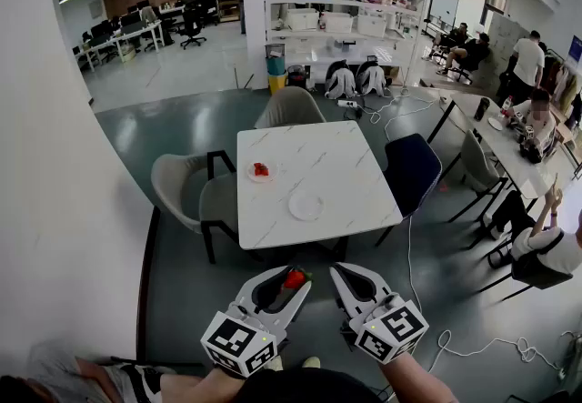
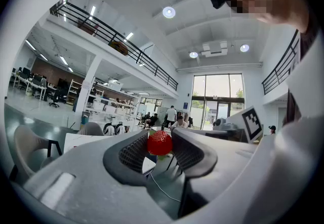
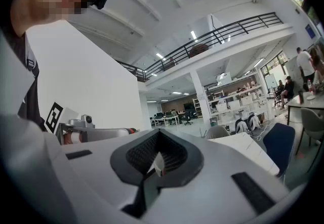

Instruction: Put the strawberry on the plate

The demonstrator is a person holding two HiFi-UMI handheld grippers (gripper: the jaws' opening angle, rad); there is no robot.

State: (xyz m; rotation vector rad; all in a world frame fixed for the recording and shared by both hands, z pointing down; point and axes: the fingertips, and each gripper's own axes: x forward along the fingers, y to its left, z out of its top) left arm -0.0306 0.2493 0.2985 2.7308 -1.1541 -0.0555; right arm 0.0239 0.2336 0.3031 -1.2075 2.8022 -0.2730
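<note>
near the bottom of the head view, the person's 2 forearms hold both grippers out over the dark floor [image 1: 182, 301], each w/ its marker cube nearest the body. the left gripper [image 1: 289, 283] has its jaws set wide and pressed on the strawberry [image 1: 295, 278], a pad against each side of the red fruit, which sits close to the tips. so the strawberry is up in the air, short of the counter's near edge and well apart from the plate. just beside it the right gripper [image 3: 158, 136] has its jaws brought together, tips meeting and nothing gripped. only a thin pale sliver shows in the seam, can't tell what it is. past the tips stands the white marbled counter [image 1: 346, 156]. the empty white plate [image 1: 306, 205] lies on it near the front edge, about mid-width. further back, by the counter's left edge, is a 2nd small plate [image 1: 260, 172] w/ red fruit on it. a grey chair [image 1: 182, 187] stands at the counter's left side, a navy chair [image 1: 411, 169] at its right and a beige chair [image 1: 289, 107] at the far side. a white cable [image 1: 409, 256] trails over the floor on the right. beyond that are white shelving [image 1: 336, 24], rows of desks at the back left, and people seated at a long table on the right. a plain white wall [image 1: 55, 165] fills the left edge.
</note>
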